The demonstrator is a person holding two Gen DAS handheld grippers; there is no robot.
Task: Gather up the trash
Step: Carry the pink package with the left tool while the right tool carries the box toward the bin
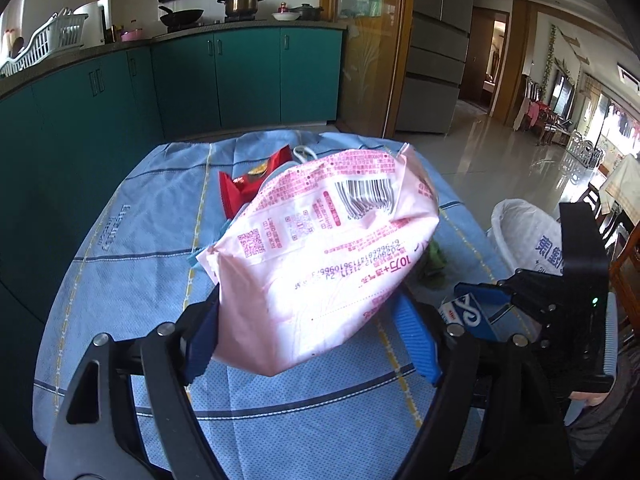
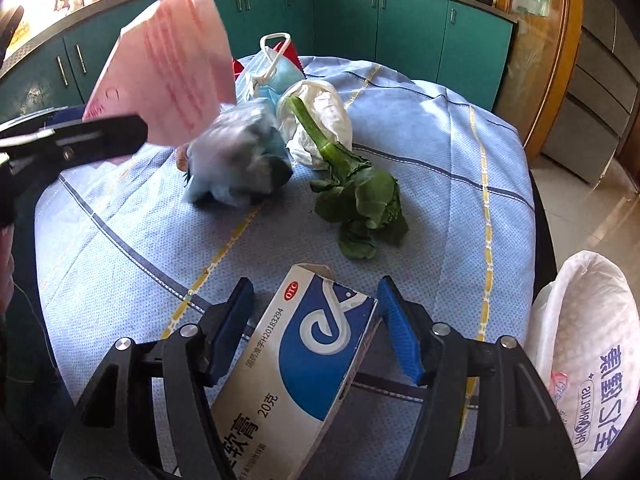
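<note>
Both claws are mine, one in each hand. In my left claw (image 1: 308, 344) sits a big pink packet (image 1: 320, 256). Its two blue pads squeeze the packet from both sides and hold it up off the worktop (image 1: 120, 280), which wears a blue cloth with stripes.

My right claw (image 2: 316, 332) has a blue and white medicine box (image 2: 304, 360) between its pads. The jaws stand apart, and I see a gap between the right pad and the box, so the box is loose, not squeezed.

Just past the box, on the cloth, lies a green leafy vegetable (image 2: 356, 192) with a long stalk. Beside it, to the left, is a crumpled blue and grey wad (image 2: 240, 156). The stalk leans on a white plastic bag (image 2: 320, 120). Behind these is a blue face mask (image 2: 276, 68) with white loops, and a red snack wrapper (image 1: 248, 184) peeks out past the pink packet.

At the right edge of the worktop stands a white bag with blue letters (image 2: 588, 360), its mouth open.

Farther off are green cupboards (image 1: 240, 76) with pots on top.
</note>
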